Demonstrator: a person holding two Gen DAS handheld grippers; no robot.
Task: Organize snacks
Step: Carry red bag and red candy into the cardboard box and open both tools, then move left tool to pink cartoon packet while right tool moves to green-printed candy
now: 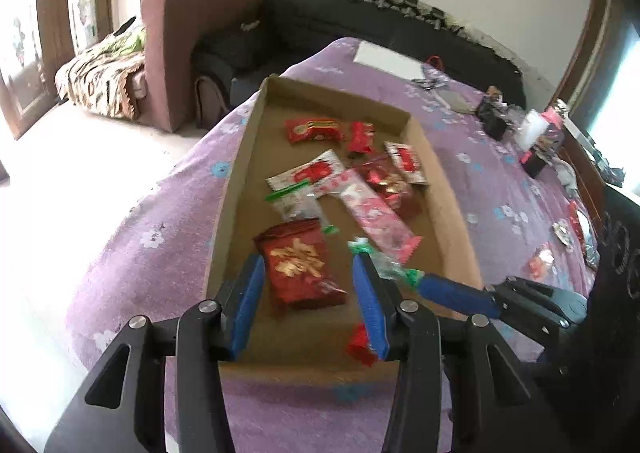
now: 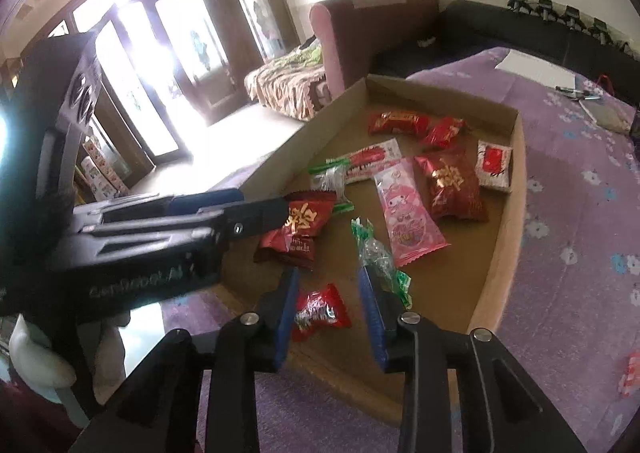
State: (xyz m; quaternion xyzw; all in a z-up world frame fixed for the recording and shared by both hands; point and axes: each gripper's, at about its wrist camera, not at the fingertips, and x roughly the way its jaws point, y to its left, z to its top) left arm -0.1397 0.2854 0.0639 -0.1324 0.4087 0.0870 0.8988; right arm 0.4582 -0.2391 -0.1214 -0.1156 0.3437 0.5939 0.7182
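Right claw: we find the right gripper point(image 2: 330, 313) with its blue pads parted and nothing pinched; a small red candy point(image 2: 320, 311) lies in the gap on the box floor, and a clear green-ended wrapper point(image 2: 380, 257) lies against the outer side of one pad.
Left claw: our left gripper point(image 1: 308, 293) stands parted and empty above a dark red packet point(image 1: 298, 267), not touching it.
Surface: a shallow cardboard box point(image 1: 448, 213) sits on a purple flowered cloth point(image 1: 160, 221) spread over the table.
Snacks: a pink packet point(image 2: 406, 213), several red packets and a white-and-red sachet point(image 2: 494, 165) lie loose in the box; a few more lie on the cloth at the right edge.
Room: armchair point(image 1: 188, 37), dark sofa point(image 1: 360, 21), bright glazed doors point(image 2: 160, 65).
Edges: both claws come in over the near wall of the box; the far half of its floor is bare.
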